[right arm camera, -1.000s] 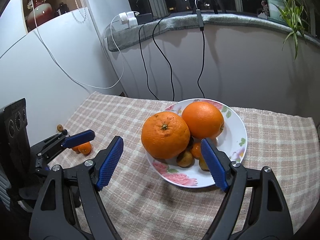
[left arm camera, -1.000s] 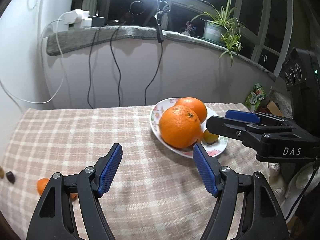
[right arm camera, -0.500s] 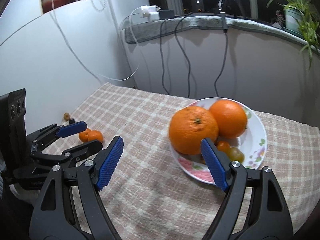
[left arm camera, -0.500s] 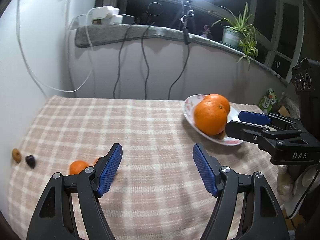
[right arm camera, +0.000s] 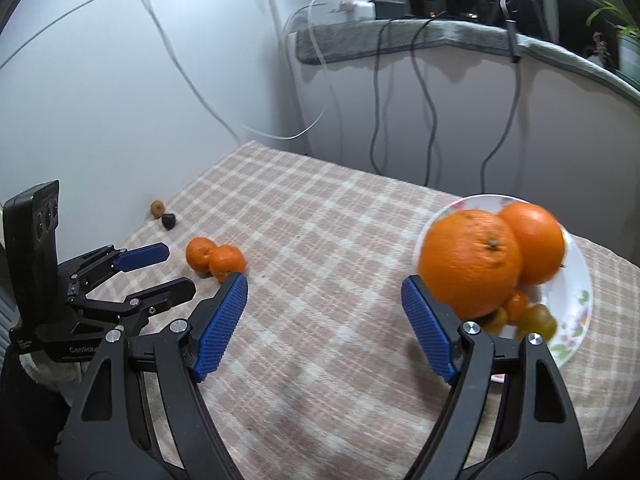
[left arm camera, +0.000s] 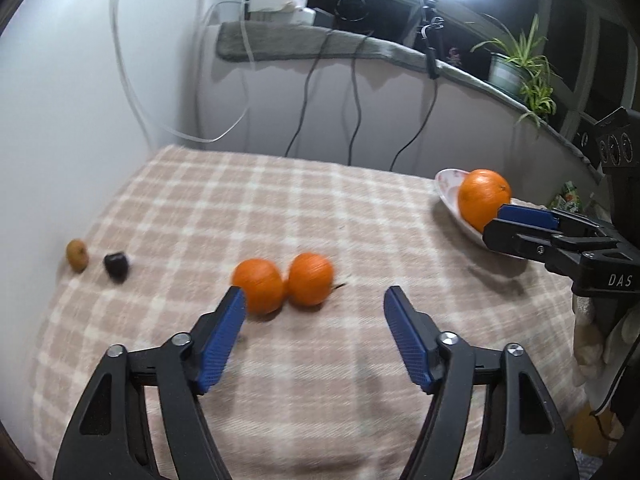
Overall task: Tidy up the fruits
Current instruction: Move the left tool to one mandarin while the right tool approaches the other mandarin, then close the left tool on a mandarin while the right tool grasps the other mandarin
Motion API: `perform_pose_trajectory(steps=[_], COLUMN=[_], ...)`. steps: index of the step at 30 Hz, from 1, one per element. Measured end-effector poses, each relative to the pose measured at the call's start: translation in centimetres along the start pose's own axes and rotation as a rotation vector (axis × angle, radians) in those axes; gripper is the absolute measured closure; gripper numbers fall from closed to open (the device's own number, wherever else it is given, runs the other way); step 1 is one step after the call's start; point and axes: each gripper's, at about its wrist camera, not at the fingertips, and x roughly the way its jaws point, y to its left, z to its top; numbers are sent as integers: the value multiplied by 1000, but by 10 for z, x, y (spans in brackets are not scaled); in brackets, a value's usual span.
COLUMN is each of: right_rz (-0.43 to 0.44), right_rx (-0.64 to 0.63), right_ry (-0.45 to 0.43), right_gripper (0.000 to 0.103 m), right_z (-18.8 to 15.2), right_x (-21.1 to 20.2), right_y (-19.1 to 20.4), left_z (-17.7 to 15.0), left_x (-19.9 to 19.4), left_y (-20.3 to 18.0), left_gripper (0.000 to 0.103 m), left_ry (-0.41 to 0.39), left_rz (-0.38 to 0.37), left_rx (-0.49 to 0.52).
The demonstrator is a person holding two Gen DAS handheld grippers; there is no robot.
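The left gripper is spread wide and holds nothing; two small mandarins lie touching each other on the checked tablecloth just past its left pad. At the left edge of that frame sit a small brown fruit and a dark fruit. The right gripper is likewise released and empty. Its view alone shows the flowered plate in full at the right: two large oranges heaped over small yellowish fruits. The left view shows only one orange and the plate's rim at mid right.
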Motion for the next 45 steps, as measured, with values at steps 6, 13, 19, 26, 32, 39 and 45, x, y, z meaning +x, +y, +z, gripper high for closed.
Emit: perform_pose_trajectory(steps=[6,13,19,26,32,39,45], right_rz=[79,185,249,293,324,354,357], right_rx=[-42,-46,-21,25,75,105,106], right_ry=[64,142,188,232,264,284,293], right_gripper=[40,49,51,52,57,65,66], right_z=[3,6,14,20,19,20,21], right_x=[25,56,82,103,118,124,128], right_y=[20,40,50,49,45,42,43], left_z=[-8,-8,-5,-3,0,4,5], left_x=[2,10,21,30,35,42,44], left_y=[24,33,32,34,33,35,39], left_gripper=[51,57,57,57,57,62,68], left_ry=[28,51,72,89,93,103,105], left_rz=[-7,-18,-13,-15,-18,-21,-29], left_rx=[-58,-49,-13,9,19,31,17])
